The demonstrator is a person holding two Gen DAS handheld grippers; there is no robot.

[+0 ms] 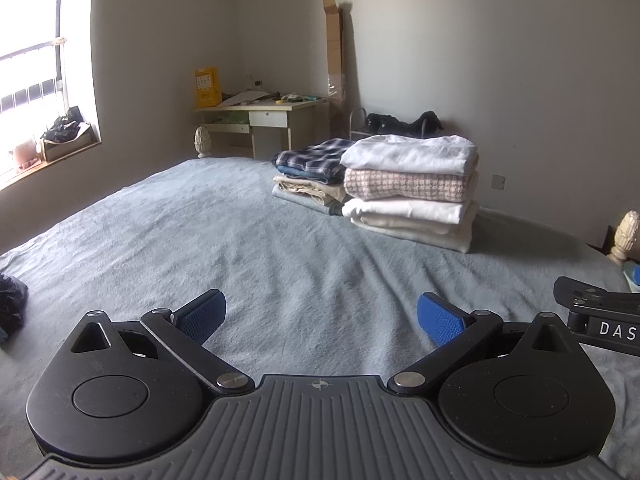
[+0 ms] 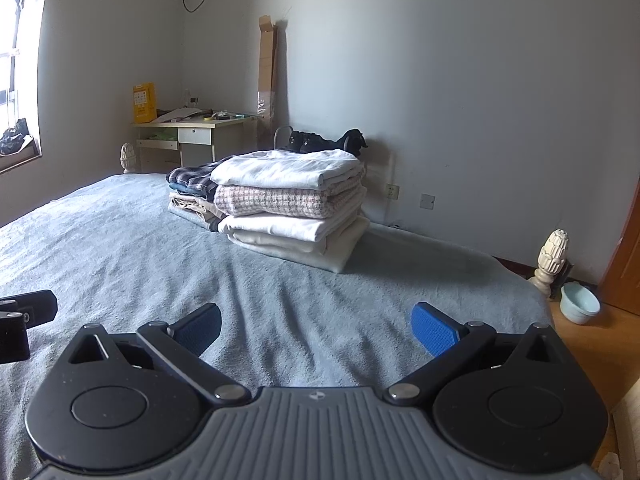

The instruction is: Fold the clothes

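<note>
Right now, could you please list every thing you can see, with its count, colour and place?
bed cover: one, grey-blue, spread over the bed
near stack of folded clothes: one, white, pink check and cream, far side of the bed
far stack of folded clothes: one, blue plaid on top, behind the near stack
dark cloth: one, black, left edge of the bed
desk: one, pale, far corner
yellow box: one, on the desk
bowl: one, pale blue, on the floor
left gripper: blue fingers, open, empty
right gripper: blue fingers, open, empty
</note>
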